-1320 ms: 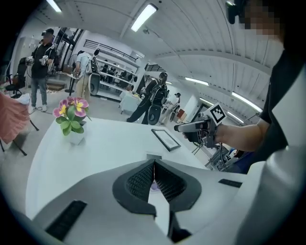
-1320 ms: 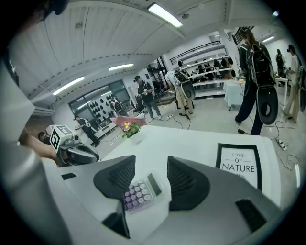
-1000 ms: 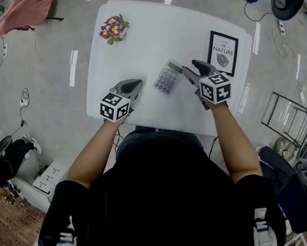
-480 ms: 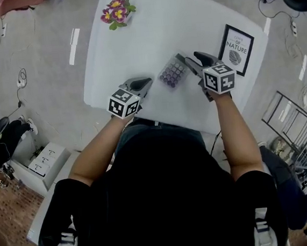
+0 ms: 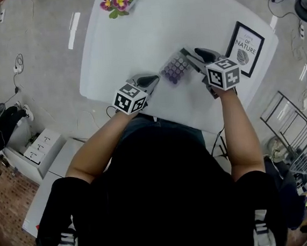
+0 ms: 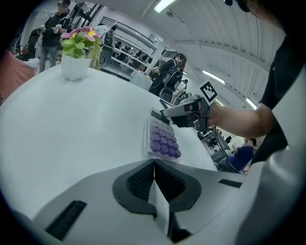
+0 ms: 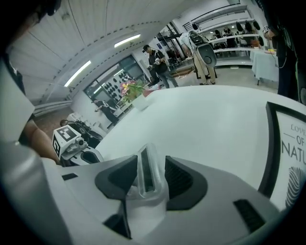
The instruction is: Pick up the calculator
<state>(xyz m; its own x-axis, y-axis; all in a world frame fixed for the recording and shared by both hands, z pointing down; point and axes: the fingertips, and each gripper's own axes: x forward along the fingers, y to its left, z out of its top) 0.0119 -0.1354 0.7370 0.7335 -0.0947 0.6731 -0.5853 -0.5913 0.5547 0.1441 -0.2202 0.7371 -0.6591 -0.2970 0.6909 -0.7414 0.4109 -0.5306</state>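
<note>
The calculator [image 5: 176,68], clear-cased with purple round keys, lies on the white table [image 5: 134,35] between my two grippers. My right gripper [image 5: 193,62] is shut on its far display end; in the right gripper view that clear end [image 7: 145,167] stands edge-on between the pads of the right gripper [image 7: 149,179]. In the left gripper view the calculator [image 6: 161,139] rests flat just ahead, with the right gripper [image 6: 166,113] at its far end. My left gripper [image 5: 148,82] sits just left of the calculator, its jaws closed together and empty [image 6: 154,163].
A potted flower [image 5: 119,0] stands at the table's far left edge. A black-framed print [image 5: 246,48] lies at the right, close to my right gripper, and shows as a frame [image 7: 289,148] in the right gripper view. The table's near edge runs just below both grippers.
Both grippers have sunk closer to the table. The right gripper's jaws have come in onto the calculator's far end. The left gripper has edged nearer the calculator.
</note>
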